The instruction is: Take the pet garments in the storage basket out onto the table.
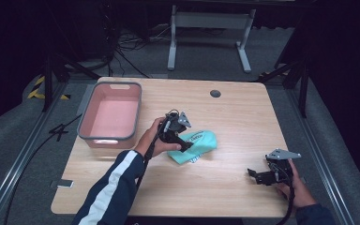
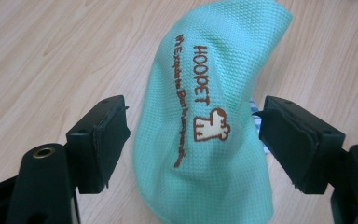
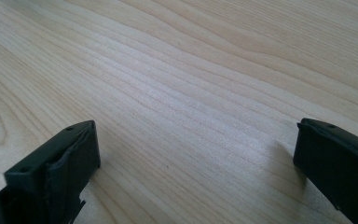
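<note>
On the surface (image 1: 225,117), the basin (image 1: 110,115) sits at the left, the cloth (image 1: 196,146) lies near the middle to its right under the left gripper (image 1: 183,146), and the right gripper (image 1: 255,176) rests well apart near the front right corner.

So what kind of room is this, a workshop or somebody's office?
Most likely a lab or studio set up for recording, not an office. A lone wooden table stands among dark surroundings, metal rails run along the grey floor, loose cables trail behind, and a person works with a hand-held gripper over a teal cloth.
</note>
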`<state>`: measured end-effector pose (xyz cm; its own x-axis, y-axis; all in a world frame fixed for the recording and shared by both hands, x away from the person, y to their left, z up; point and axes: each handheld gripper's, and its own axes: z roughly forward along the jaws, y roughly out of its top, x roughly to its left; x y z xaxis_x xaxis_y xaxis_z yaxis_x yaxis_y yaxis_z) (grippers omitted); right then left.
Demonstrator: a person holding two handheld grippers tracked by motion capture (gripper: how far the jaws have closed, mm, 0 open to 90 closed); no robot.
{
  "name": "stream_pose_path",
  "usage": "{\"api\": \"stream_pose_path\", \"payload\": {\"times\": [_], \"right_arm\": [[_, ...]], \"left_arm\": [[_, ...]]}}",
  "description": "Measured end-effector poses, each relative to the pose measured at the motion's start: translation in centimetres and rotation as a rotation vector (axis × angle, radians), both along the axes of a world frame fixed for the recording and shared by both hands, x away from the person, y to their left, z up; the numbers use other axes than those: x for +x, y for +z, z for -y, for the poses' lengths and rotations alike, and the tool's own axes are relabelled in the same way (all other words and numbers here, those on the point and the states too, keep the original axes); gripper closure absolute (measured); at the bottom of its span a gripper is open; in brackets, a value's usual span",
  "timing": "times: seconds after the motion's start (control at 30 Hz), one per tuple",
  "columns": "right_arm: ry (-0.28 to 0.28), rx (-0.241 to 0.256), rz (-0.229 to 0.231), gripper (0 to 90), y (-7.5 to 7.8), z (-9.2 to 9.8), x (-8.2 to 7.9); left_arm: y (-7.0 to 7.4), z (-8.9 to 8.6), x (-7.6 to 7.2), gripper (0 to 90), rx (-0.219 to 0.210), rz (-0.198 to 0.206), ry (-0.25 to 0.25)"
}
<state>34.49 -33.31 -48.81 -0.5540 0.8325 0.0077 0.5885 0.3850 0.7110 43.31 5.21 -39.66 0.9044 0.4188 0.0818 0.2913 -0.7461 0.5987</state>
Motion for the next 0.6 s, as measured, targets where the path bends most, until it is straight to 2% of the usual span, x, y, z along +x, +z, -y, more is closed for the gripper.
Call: {"api": "stream_pose_path", "payload": {"times": [0.23, 0.27, 0.6], "right_arm": [[0.000, -0.001, 0.002, 0.7, 0.0, 0.0, 0.0], [0.000, 0.000, 0.000, 0.7, 0.0, 0.0, 0.0], [0.000, 0.000, 0.000, 0.7, 0.0, 0.0, 0.0]], "left_arm": [[1.1, -1.1, -0.9, 24.7, 0.005, 0.020, -0.005], [1.4, -1.5, -1.1, 24.6, 0.017, 0.027, -0.009], [2.2, -2.6, -2.1, 24.6, 0.041, 0.053, -0.028]]}}
